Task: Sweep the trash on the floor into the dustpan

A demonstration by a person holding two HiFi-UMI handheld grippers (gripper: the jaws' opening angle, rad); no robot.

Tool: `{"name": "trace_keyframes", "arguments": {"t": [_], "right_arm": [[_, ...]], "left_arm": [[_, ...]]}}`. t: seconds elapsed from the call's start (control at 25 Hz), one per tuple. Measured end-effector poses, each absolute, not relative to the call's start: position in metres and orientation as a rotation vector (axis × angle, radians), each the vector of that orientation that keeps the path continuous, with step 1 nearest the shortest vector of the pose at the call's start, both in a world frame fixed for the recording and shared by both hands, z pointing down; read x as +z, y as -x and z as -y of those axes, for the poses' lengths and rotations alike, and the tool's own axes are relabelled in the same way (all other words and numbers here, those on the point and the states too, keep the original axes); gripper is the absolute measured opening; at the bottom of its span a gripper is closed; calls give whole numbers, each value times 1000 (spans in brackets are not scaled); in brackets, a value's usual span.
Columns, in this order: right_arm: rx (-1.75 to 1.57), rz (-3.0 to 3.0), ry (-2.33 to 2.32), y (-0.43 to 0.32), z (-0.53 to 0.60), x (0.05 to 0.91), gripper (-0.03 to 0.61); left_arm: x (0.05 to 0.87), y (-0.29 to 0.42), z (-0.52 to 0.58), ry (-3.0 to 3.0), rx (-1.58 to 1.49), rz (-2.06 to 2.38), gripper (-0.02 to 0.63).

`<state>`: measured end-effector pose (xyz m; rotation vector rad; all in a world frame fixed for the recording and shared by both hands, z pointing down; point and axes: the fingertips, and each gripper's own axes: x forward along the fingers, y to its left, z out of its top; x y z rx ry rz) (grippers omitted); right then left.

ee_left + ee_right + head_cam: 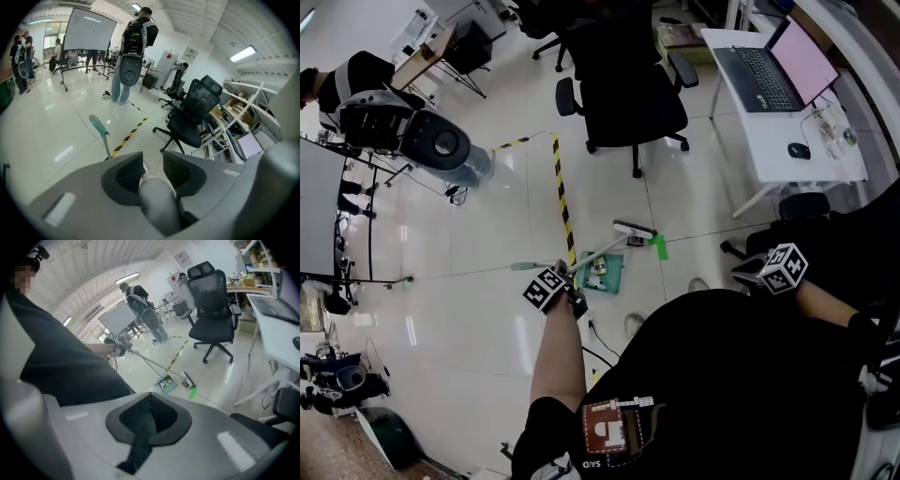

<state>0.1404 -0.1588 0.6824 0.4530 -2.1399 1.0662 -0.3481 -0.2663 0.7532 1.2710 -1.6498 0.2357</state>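
Left gripper (153,169) jaws clamp the broom handle (157,208), right gripper (149,420) jaws sit closed and empty; trash (598,268) already lies in the green dustpan (614,280) mid-frame, one green scrap (658,247) seemingly left.

Pale, glossy floor tiles (487,309) mirror the strip lights (243,53) on the ceiling. A yellow-and-black striped tape (562,202) runs across the floor towards a black office chair (628,94). Beside the chair stands a white desk (769,141) with an open laptop (773,70) and a mouse (799,150). Farther off are a whiteboard (89,35) on a stand and white walls (166,42).
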Motion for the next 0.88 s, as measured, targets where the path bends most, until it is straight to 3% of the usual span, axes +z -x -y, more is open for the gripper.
{"name": "trace_keyframes", "arguments": {"t": [0.4,0.88], "right_arm": [[976,2184,-289,-73,167,681,-6],[955,2184,-215,-46,164,687,-6]], "left_arm": [[729,373,215,-1386,445,1517,144],[688,330,209,-1969,1061,1193,143]]}}
